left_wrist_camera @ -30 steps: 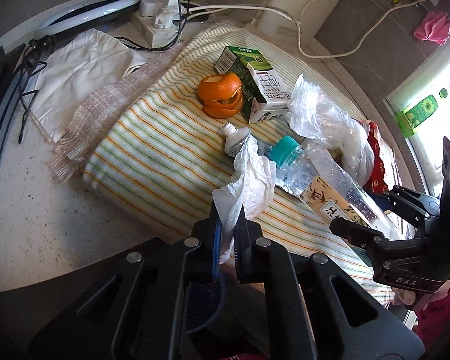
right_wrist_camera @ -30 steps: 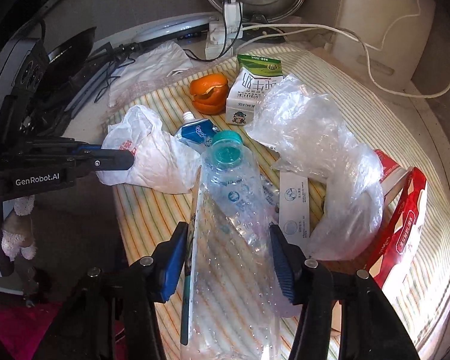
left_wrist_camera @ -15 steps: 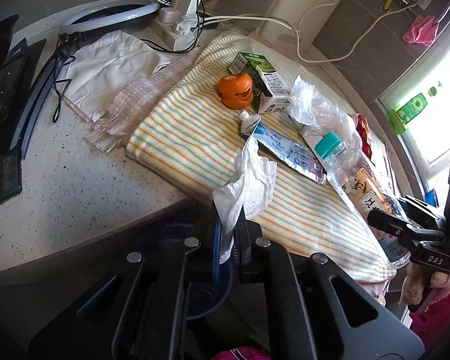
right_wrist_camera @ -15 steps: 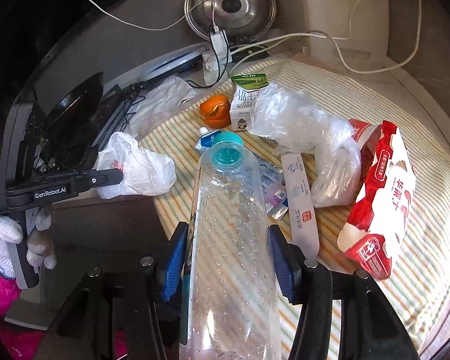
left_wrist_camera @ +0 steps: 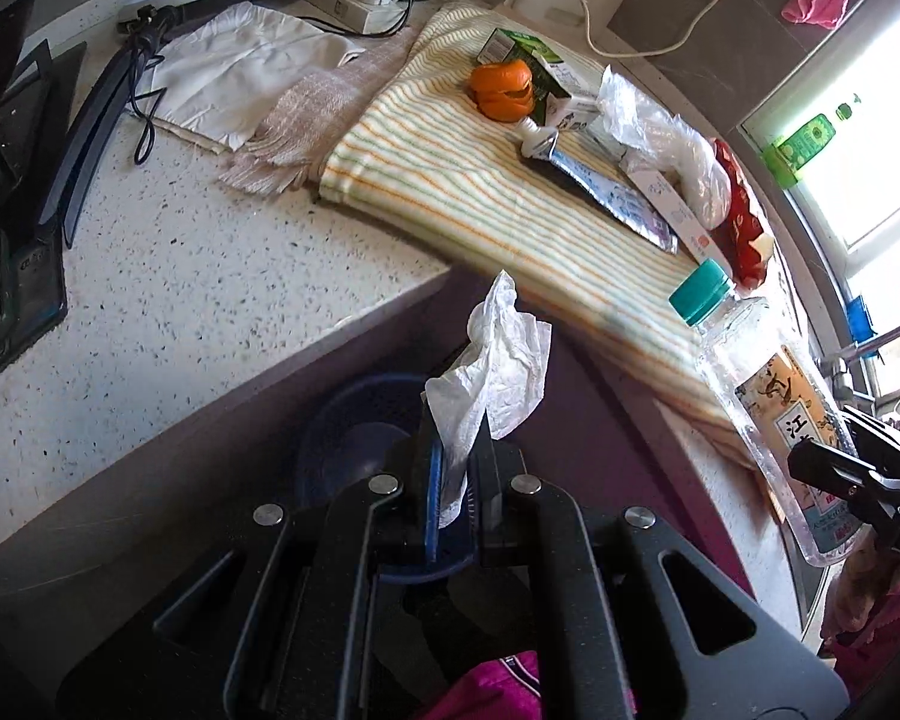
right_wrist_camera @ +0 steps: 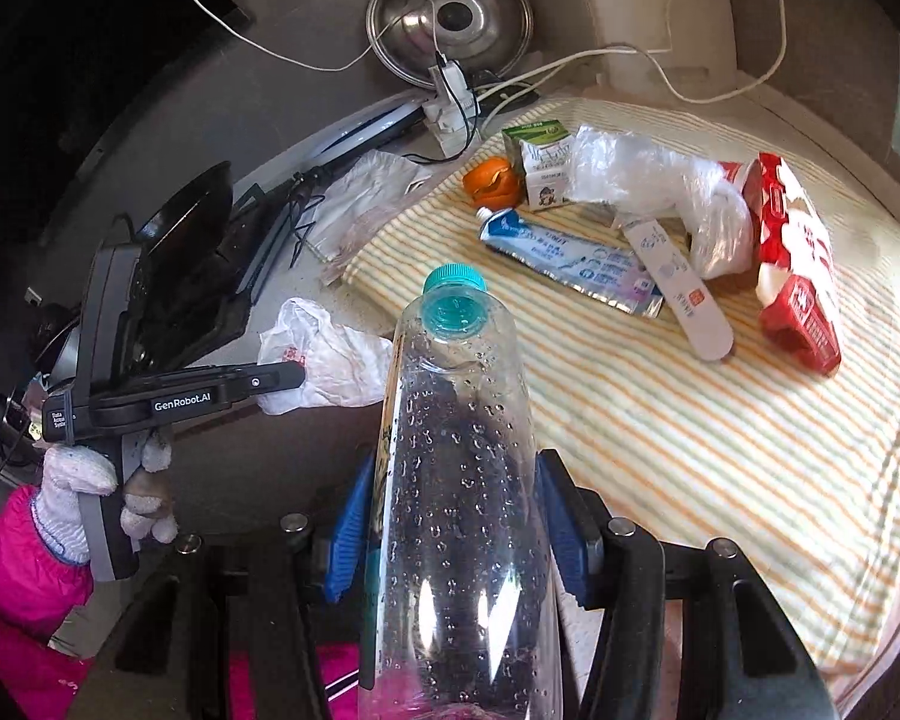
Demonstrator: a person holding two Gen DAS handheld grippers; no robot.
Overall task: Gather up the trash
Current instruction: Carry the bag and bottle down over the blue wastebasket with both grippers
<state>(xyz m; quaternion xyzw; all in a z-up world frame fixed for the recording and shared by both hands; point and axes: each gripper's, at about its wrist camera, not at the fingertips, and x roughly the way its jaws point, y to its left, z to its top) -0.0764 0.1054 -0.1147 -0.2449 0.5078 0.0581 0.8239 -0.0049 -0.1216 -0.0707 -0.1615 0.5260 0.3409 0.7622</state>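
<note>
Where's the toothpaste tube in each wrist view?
Left wrist: toothpaste tube upper right of centre, on the striped towel.
Right wrist: tube just above centre, beyond the bottle's cap.
Shared landmark: orange peel beside the tube's cap end.

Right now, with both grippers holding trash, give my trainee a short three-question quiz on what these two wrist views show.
1. True or false: the left gripper is shut on the crumpled white plastic bag.
2. Multiple choice: the right gripper grips
A) the orange peel
B) the clear plastic bottle with the teal cap
C) the red and white wrapper
3. Fill in: on the striped cloth, the curled orange peel lies right beside the green and white ____ carton.

Key: 1 true. 2 B. 3 milk.
</note>
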